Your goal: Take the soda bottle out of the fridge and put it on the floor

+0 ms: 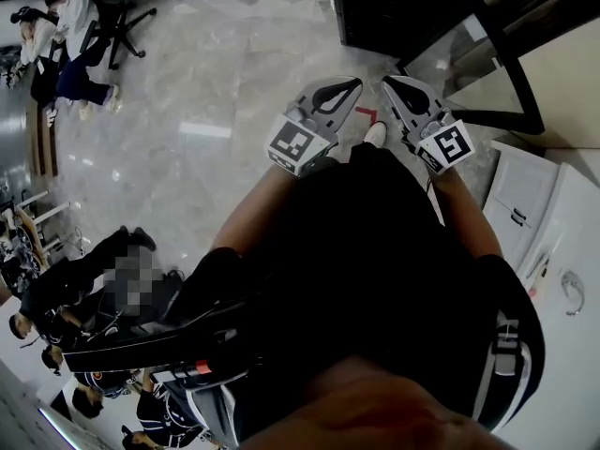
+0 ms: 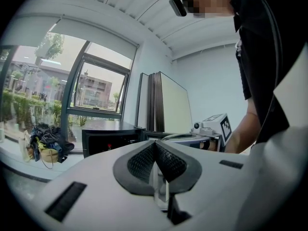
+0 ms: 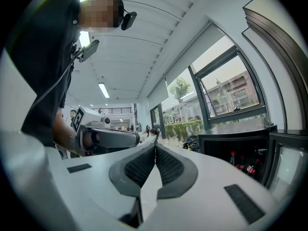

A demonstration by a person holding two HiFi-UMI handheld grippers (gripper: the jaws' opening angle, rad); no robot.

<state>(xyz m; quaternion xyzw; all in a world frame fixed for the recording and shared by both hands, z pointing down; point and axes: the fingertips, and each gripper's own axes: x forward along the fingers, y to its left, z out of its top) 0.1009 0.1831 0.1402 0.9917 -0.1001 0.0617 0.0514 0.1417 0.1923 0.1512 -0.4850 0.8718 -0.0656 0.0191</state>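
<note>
A small black fridge (image 1: 403, 12) stands on the grey floor ahead, its glass door (image 1: 487, 64) swung open to the right. In the right gripper view the fridge (image 3: 236, 138) shows dark soda bottles (image 3: 233, 159) with red caps inside. I hold both grippers side by side in front of my chest, short of the fridge. The left gripper (image 1: 352, 84) is shut with nothing in it, and its ribbed pads (image 2: 144, 160) meet. The right gripper (image 1: 389, 82) is shut and empty too, its pads (image 3: 168, 165) touching. Each gripper view shows the other gripper beside it.
White cabinets (image 1: 544, 214) stand at my right. Several people (image 1: 66, 26) sit or stand at the left, with office chairs. A red mark (image 1: 366, 112) lies on the marble floor (image 1: 216, 111) before the fridge. A bag heap (image 2: 45, 146) sits by the window.
</note>
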